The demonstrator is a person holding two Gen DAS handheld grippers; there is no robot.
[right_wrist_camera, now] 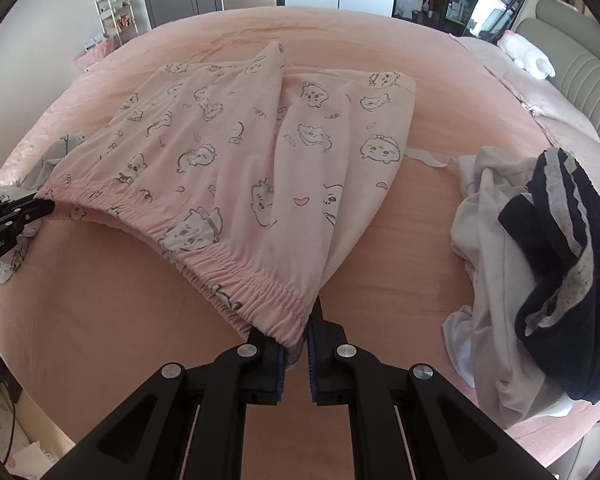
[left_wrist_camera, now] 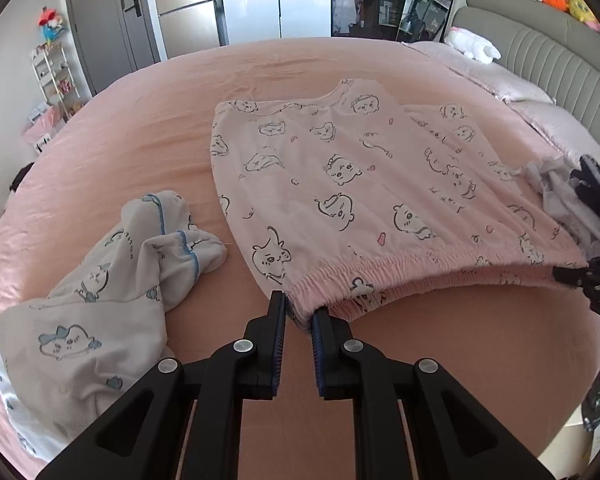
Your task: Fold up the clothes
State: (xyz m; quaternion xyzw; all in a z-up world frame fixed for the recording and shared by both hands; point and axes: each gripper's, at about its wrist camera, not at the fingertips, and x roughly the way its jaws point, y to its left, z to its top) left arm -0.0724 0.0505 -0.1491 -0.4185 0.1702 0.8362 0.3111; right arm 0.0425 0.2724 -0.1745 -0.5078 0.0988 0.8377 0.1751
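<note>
A pair of pink pajama shorts (left_wrist_camera: pixel 340 184) printed with small cartoon faces lies spread on the bed (left_wrist_camera: pixel 148 128), which wears a pink sheet, and both claws grip the shorts by their gathered elastic waistband (left_wrist_camera: pixel 400 276) at the bed's near edge. The left claw (left_wrist_camera: pixel 299 314) is clamped on the waistband's left end, a bunch of pink fabric pinched between its two blue-lined fingers (left_wrist_camera: pixel 278 312). The right claw (right_wrist_camera: pixel 296 340) is clamped on the waistband's other end, the fabric pulled down between its fingers (right_wrist_camera: pixel 314 332). Between the two grips the waistband sags in a shallow curve just above the sheet, while the legs of the shorts rest flat on the bed farther from the claws. In the right wrist view a long fold (right_wrist_camera: pixel 280 128) runs up the middle of the shorts from the waistband toward the hem. To the left of the shorts, just beside them, lies a crumpled white garment with blue trim and blue cartoon prints (left_wrist_camera: pixel 100 292). To the right of the shorts sits a heap of white cloth (right_wrist_camera: pixel 488 264) with a dark navy garment (right_wrist_camera: pixel 564 272) on top of it. Beyond the shorts, toward the grey padded headboard (left_wrist_camera: pixel 548 64), a white plush toy (left_wrist_camera: pixel 474 46) rests on the bed.
</note>
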